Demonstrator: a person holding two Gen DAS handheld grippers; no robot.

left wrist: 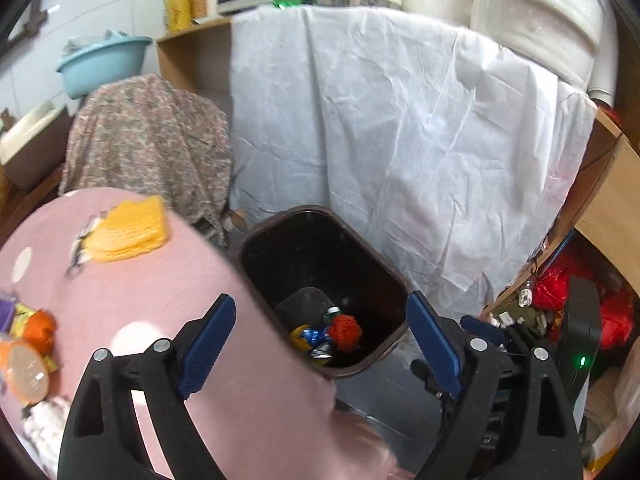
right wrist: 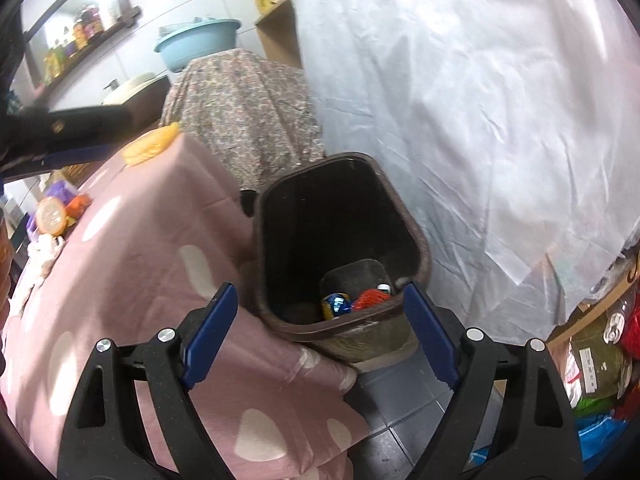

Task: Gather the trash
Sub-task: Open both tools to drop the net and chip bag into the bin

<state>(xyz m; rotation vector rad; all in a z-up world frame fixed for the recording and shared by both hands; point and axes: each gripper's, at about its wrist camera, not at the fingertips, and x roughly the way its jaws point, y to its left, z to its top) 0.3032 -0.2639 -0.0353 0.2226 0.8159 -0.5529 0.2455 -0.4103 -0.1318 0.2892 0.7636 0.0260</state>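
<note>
A dark brown trash bin (left wrist: pixel 256 236) stands on the floor beside the pink-covered table (left wrist: pixel 160 288). Inside it lie a red net ball (left wrist: pixel 345 332) and blue and yellow wrappers (left wrist: pixel 310 336). My left gripper (left wrist: pixel 320 340) is open and empty above the bin's near rim. My right gripper (right wrist: pixel 320 328) is open and empty over the bin (right wrist: pixel 420 248), where the red net (right wrist: pixel 370 298) and wrapper (right wrist: pixel 336 306) show. On the table lie an orange-lidded cup (left wrist: pixel 26 364), crumpled white paper (left wrist: pixel 44 420), an orange wrapper (left wrist: pixel 38 330) and a yellow cloth (left wrist: pixel 132 230).
A white sheet (left wrist: pixel 400 120) hangs behind the bin. A floral-covered object (left wrist: pixel 148 140) stands behind the table with a blue basin (left wrist: pixel 100 64) beyond. Red bags and clutter (left wrist: pixel 560 292) fill the shelf at right. The left gripper's arm (right wrist: pixel 60 128) crosses the right wrist view's left edge.
</note>
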